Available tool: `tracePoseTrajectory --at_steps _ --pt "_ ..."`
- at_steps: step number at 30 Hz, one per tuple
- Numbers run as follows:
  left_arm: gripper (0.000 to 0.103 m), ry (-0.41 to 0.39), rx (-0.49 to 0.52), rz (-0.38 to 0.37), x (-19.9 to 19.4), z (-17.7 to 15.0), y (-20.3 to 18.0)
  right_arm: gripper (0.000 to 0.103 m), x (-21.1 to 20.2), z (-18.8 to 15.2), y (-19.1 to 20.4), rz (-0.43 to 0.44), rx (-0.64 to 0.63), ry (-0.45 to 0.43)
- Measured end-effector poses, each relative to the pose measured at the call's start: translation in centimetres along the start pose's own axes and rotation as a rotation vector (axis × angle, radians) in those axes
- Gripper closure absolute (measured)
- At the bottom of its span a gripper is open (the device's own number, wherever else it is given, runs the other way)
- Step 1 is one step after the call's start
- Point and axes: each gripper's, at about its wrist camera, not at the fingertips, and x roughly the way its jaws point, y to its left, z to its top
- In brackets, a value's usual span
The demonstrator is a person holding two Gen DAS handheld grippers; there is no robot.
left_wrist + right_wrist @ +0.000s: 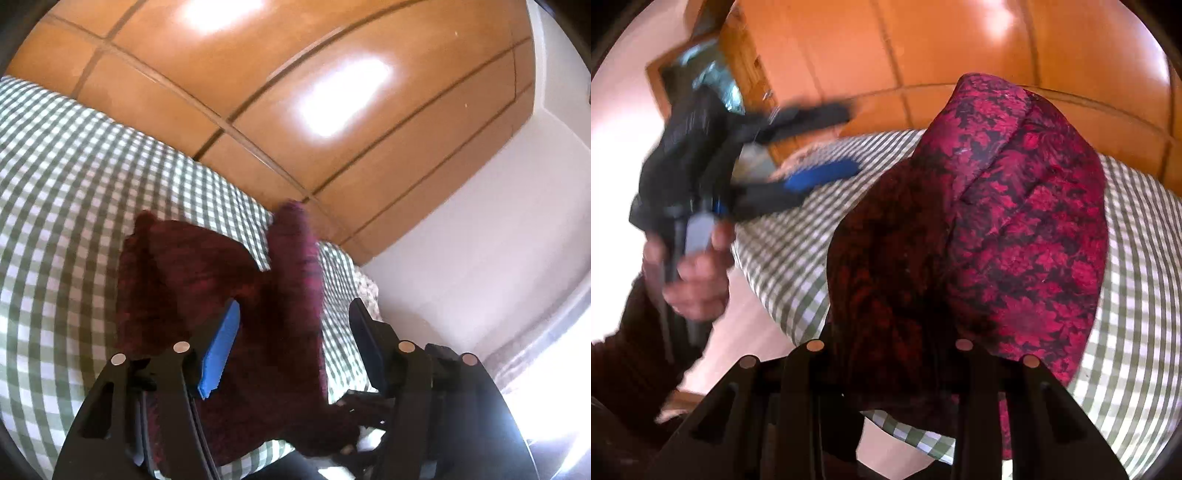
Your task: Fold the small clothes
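Right gripper (890, 369) pinching the red patterned garment (1015, 229) off the checked bed (1137, 332) to fold it; left gripper (295, 332) spread, empty.

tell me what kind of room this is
Probably a bedroom at home. A bed with a green-and-white checked sheet fills much of both views, a glossy wooden wardrobe front stands behind it, and a red-and-black patterned garment is being folded on the bed.

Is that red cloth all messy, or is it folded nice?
Messy for now. The red patterned garment is bunched up and lifted off the green checked cover, hanging from the right gripper, not flat. The left gripper is open beside it, holding nothing. Nothing looks torn.
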Motion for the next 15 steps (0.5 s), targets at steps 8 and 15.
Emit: tracePoseTrajectory --at_steps 8,15 --pt "0.061 0.185 0.086 0.132 4.0 -0.8 0.0 0.073 2.8 -0.9 2.4 -0.050 -0.123 0.015" --pt "0.088 0.190 0.090 0.244 4.0 -0.3 1.0 0.048 0.8 -0.7 0.4 0.155 -0.051 0.007"
